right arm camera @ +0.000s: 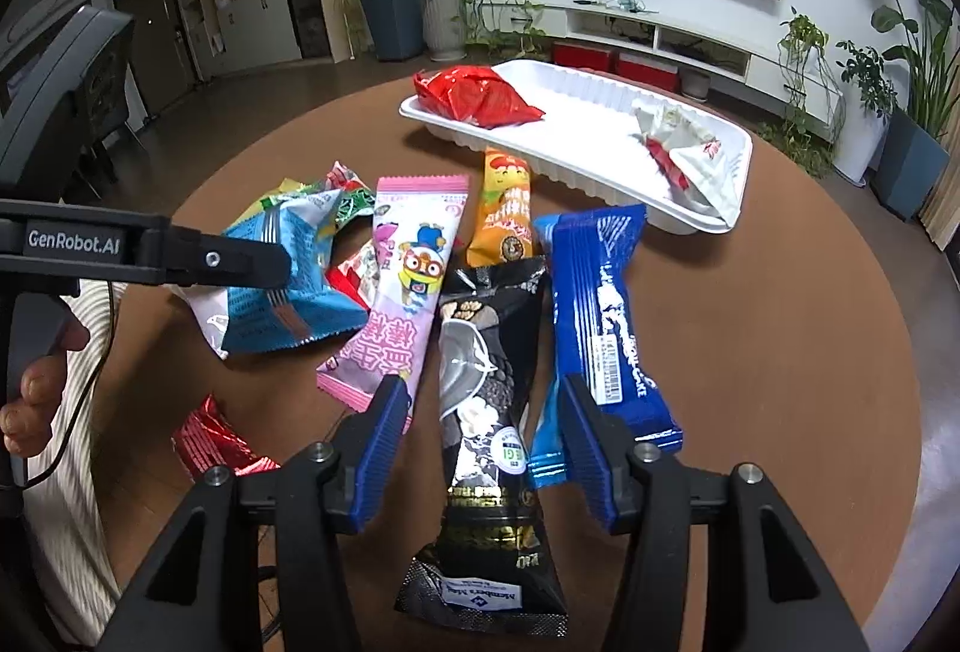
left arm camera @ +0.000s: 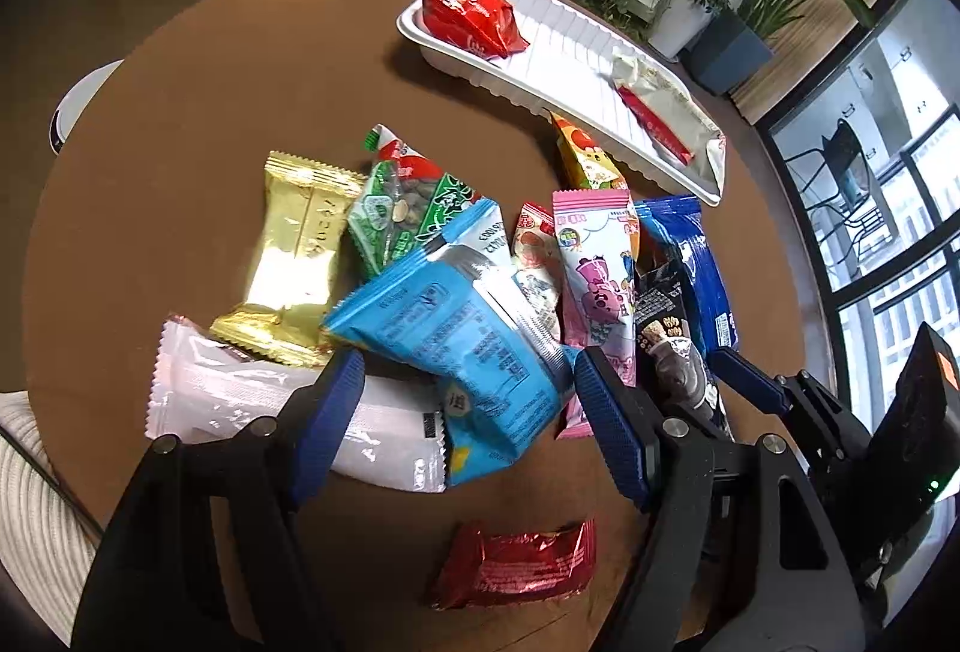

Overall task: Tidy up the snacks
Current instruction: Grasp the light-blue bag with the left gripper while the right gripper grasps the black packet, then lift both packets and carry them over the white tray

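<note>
One black pkt (right arm camera: 480, 412) – long axis lengthwise btwn right jaws.

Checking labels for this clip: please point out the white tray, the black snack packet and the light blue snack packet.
white tray (right arm camera: 600, 175): right wrist view, near side wall.
black snack packet (right arm camera: 480, 382): right wrist view, middle of wrapper, between the tongs.
light blue snack packet (left arm camera: 456, 334): left wrist view, printed back face.

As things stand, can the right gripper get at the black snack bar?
Probably yes: the right gripper straddles the black snack bar, jaws open. The pink packet and blue packet flank it closely.
</note>
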The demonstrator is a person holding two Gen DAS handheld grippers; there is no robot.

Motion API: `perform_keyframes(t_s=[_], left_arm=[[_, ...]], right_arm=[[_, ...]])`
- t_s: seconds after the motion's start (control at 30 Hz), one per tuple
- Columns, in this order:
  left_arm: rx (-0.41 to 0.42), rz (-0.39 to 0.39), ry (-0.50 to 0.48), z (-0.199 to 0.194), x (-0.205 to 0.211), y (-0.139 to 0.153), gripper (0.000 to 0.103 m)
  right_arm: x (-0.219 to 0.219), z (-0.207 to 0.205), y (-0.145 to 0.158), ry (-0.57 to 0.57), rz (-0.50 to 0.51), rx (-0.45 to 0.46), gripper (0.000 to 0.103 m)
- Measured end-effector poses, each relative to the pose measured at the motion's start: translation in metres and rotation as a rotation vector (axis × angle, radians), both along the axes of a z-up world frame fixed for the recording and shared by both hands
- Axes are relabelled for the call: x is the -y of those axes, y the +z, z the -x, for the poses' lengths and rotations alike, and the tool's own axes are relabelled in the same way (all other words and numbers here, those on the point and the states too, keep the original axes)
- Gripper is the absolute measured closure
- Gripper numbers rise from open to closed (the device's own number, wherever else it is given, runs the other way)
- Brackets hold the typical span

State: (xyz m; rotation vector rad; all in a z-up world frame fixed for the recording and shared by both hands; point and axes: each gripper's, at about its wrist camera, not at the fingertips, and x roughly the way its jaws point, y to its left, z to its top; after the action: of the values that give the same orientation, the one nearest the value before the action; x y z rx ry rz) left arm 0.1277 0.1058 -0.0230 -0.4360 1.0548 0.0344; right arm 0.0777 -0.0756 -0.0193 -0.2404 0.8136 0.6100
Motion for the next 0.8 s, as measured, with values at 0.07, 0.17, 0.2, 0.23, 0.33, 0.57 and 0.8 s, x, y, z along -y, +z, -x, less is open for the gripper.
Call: perform_keyframes(t_s=[0.07, 0.17, 0.2, 0.23, 0.33, 0.57, 0.8], left_arm=[[-0.003, -0.009, -0.002, -0.003, 0.002, -0.002, 0.032], [-0.002, -0.021, -0.001, -0.006, 0.005, -0.005, 0.032], [-0.002, -0.026, -0.003, -0.006, 0.005, -0.006, 0.032], [0.002, -0.03, -0.004, -0.007, 0.005, -0.007, 0.032], [0.009, -0.036, -0.007, -0.008, 0.004, -0.011, 0.04], [0.023, 0.024, -0.034, -0.012, -0.002, -0.02, 0.071], [0.047, 0.084, -0.047, -0.01, -0.013, -0.015, 0.076]], right_arm=[[-0.001, 0.0, -0.002, 0.006, 0.011, -0.006, 0.047], [-0.003, -0.001, -0.007, 0.014, 0.025, -0.024, 0.052], [-0.002, -0.003, -0.009, 0.009, 0.018, -0.041, 0.059], [-0.001, -0.004, -0.01, 0.006, 0.013, -0.055, 0.067], [0.003, -0.01, -0.014, -0.017, 0.011, -0.081, 0.074], [0.011, -0.013, -0.013, -0.035, -0.043, -0.118, 0.077], [0.038, -0.03, -0.015, -0.084, -0.249, -0.27, 0.078]])
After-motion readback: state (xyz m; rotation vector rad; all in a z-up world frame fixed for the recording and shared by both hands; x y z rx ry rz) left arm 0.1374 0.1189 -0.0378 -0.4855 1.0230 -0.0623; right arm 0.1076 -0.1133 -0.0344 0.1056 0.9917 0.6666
